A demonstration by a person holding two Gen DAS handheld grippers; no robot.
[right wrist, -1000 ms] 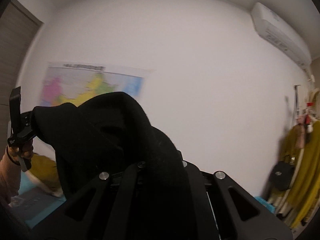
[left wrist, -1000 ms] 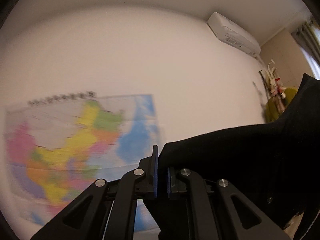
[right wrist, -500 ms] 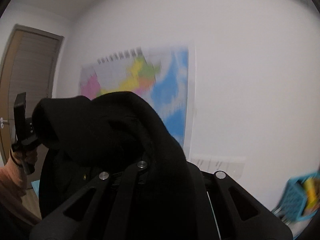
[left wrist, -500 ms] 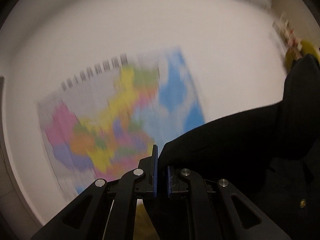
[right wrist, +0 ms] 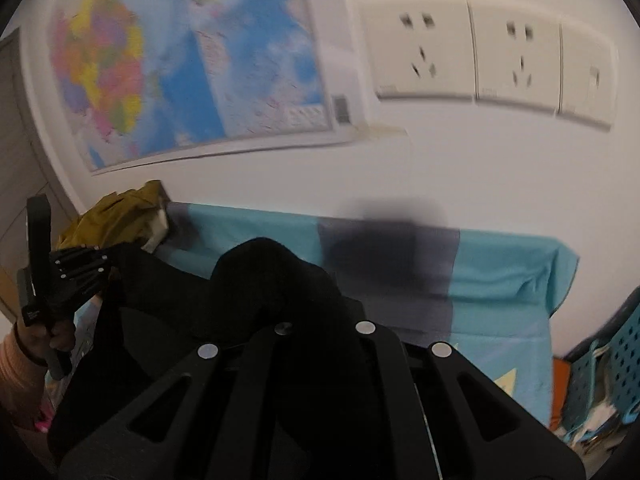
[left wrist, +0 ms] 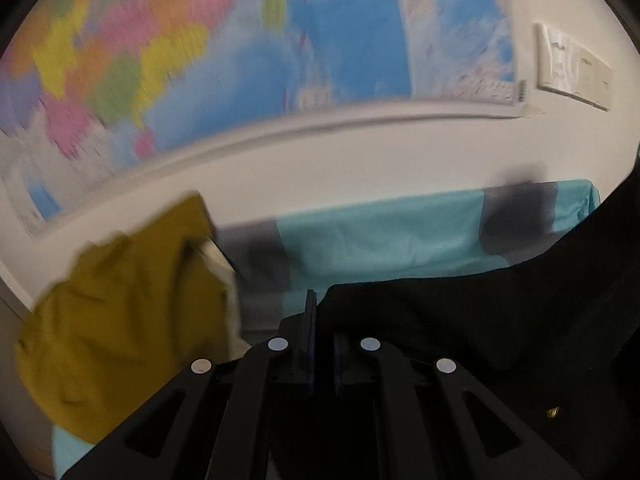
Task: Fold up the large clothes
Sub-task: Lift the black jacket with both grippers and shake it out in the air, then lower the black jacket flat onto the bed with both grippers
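The black garment (left wrist: 460, 312) is clamped at one edge in my left gripper (left wrist: 322, 308), which is shut on it, and stretches away to the right just above the teal-covered surface (left wrist: 380, 236). In the right wrist view the same black garment (right wrist: 272, 276) bulges over my right gripper (right wrist: 322, 332), shut on the cloth with its fingertips hidden under the fabric. At the left edge of that view a hand holds the left gripper (right wrist: 108, 264) on the garment's other end. The cloth hangs slack between the two grippers.
A crumpled mustard garment (left wrist: 132, 312) lies at the left end of the teal cover (right wrist: 500, 264), against the wall. A blue perforated basket (right wrist: 612, 356) stands at the right. A wall map (left wrist: 240, 40) and a row of sockets (right wrist: 480, 52) are close behind.
Both grippers swung down and toward the wall with the black garment still clamped. The views dropped from upper wall and air conditioner to the teal surface, mustard garment and sockets.
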